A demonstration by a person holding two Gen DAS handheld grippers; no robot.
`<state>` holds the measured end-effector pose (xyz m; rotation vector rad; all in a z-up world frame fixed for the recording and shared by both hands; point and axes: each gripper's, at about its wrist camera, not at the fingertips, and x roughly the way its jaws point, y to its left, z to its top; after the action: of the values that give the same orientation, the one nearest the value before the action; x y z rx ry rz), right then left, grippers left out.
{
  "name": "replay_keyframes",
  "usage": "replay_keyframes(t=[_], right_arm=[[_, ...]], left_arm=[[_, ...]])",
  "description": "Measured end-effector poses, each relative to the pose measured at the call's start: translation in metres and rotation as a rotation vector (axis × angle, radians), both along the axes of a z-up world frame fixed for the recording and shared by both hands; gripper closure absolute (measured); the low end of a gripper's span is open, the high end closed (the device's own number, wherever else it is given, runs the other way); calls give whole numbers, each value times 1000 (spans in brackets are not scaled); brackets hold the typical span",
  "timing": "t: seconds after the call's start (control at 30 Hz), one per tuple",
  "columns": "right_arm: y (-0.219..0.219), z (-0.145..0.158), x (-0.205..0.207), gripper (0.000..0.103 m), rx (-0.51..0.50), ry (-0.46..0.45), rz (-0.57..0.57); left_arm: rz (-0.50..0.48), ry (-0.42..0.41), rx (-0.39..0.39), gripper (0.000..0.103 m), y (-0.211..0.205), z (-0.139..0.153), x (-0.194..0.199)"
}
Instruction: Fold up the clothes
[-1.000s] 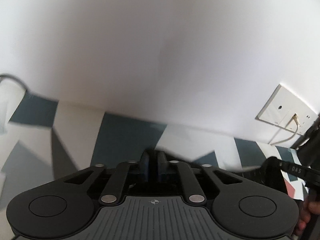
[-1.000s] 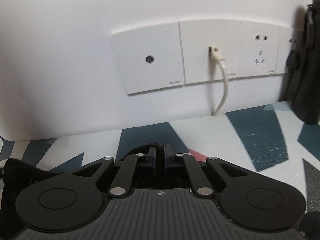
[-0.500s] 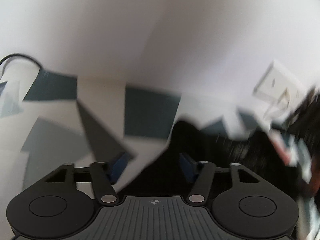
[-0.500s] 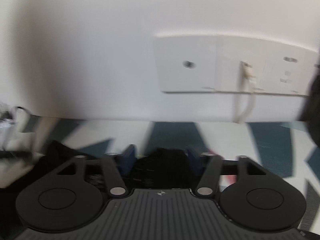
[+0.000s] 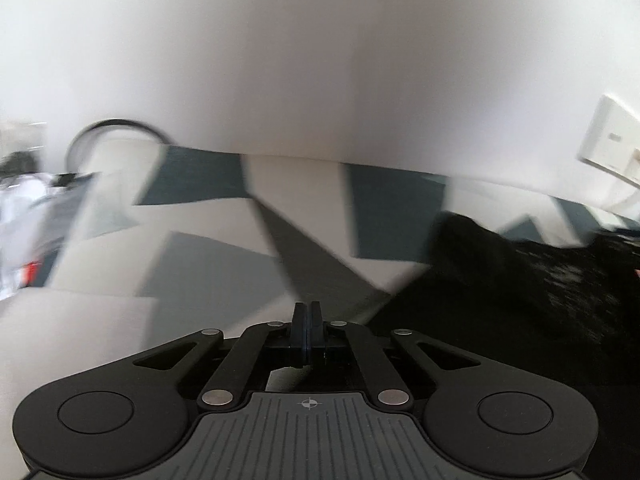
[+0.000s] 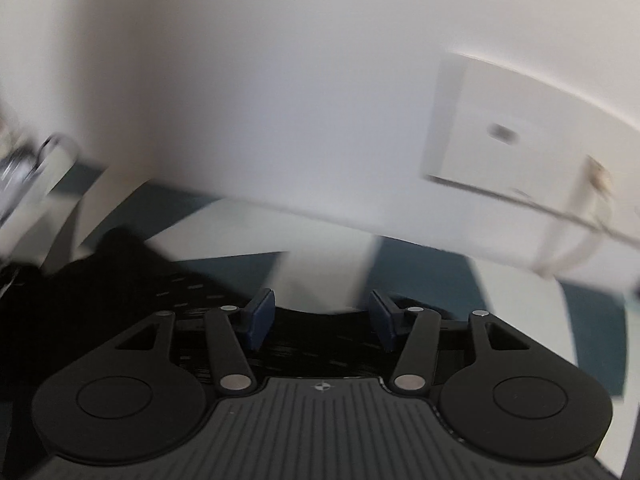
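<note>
Black garment sprawled at 3 o'clock in the left wrist view, at 9 o'clock in the right, on a table patterned in white, grey and teal shapes. Left hand-held gripper clenched on nothing. Right hand-held gripper released and widening, dark cloth below the gap. Beyond, white wall with socket plate and white cable at 2 o'clock.

Left gripper with jaws pressed together, right gripper tilted downward, jaws opening.
</note>
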<state>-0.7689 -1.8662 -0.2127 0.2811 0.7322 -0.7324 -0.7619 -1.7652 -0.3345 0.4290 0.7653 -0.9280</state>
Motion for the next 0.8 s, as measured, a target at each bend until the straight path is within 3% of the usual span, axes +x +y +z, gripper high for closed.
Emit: replay_keyframes(t=[0.13,0.2,0.27,0.33,0.37,0.43,0.47,0.67,0.7,0.73,0.8], right_arm=[[-9,5,-14,50,-46,43,-25],[-13,11,-31,44,-60,16,-97],[-16,12,-51,41,-55,4,-182],[-18,12,-70,41,-47,9,-250],[-17,9,-77,41,-43,21,-268],[-16,3,-89,41,-20,29,-293],[-14,1,-95,41,-2,25,-302],[-3,-12,-122,41,56,6,-356],[-1,-12,-125,41,60,8,-361],[0,-13,-126,40,62,8,-364],[3,-15,-129,41,66,8,-368]], left_arm=[[79,49,-23,102,-2,10,16],[29,51,-49,101,-10,24,11],[-73,50,-50,92,-29,35,-6],[-228,37,-11,50,-59,39,-32],[-309,10,8,50,-73,39,-47],[-458,-124,52,89,-100,35,-84],[-493,-156,71,94,-109,33,-94],[-564,-119,138,90,-132,19,-109],[-575,-107,149,82,-131,18,-110],[-582,-104,159,67,-130,16,-111],[-586,-118,178,65,-128,12,-111]])
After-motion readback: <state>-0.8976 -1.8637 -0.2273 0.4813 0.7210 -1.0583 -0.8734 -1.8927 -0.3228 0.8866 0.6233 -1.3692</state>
